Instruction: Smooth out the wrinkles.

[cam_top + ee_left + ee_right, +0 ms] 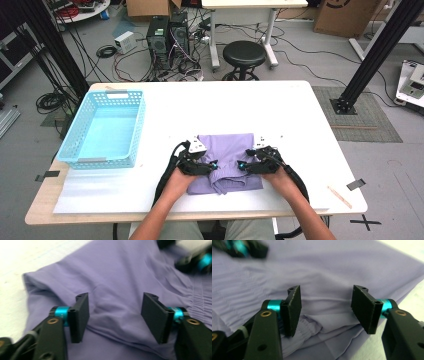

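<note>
**Purple cloth on the bench**

Purple cloth (227,160) lies folded near the front of the white bench (300,125). The left gripper (212,166) and the right gripper (242,166) sit over its two sides, facing each other. Both have their jaws wide apart, grabbing nothing. A blue basket (105,127) stands well apart on the left.

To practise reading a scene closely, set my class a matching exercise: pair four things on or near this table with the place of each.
Things:
1. light blue plastic basket
2. folded purple cloth garment
3. round black stool
4. thin wooden stick

Places:
A. floor beyond the table
B. table's left side
C. near the table's right front corner
D. between the two grippers

Pairs: 1-B, 2-D, 3-A, 4-C
</note>
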The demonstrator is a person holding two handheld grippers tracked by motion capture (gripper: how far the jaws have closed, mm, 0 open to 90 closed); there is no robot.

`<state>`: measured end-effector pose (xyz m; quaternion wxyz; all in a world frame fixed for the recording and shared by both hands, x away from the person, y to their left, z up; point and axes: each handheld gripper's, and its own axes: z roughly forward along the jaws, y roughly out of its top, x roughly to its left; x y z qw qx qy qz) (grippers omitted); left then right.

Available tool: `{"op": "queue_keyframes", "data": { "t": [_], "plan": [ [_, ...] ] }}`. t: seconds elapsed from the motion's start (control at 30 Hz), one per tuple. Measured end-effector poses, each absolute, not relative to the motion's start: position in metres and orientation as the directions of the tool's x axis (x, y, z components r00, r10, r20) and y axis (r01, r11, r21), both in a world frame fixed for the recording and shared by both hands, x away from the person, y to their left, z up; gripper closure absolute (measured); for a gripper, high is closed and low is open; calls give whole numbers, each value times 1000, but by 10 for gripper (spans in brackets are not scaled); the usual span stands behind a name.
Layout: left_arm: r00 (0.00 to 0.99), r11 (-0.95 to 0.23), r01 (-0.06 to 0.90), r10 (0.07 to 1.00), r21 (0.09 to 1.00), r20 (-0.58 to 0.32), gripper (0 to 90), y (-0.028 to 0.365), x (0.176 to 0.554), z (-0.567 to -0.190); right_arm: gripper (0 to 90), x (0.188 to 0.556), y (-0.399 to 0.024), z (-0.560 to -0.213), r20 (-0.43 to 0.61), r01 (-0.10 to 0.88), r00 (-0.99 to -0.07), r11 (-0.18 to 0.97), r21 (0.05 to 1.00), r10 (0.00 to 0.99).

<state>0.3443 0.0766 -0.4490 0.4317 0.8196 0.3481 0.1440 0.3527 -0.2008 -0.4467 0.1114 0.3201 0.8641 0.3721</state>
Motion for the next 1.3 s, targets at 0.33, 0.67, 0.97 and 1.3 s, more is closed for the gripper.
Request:
{"op": "queue_keyframes", "data": {
  "t": [0.33,0.67,0.97,1.3],
  "plan": [
    [645,-153,388,749,909,-149,328,113,346,-439,395,342,-221,-440,48,416,-786,470,778,616],
    [623,-43,313,763,949,-171,196,135,343,-420,242,341,-247,-425,1,377,-733,405,833,680],
    [621,-60,300,769,952,-148,196,139,339,-417,214,340,-257,-421,4,371,-711,371,851,703],
    [625,-62,306,766,950,-151,196,146,337,-416,214,340,-261,-421,16,380,-700,354,855,714]
  ]
}}
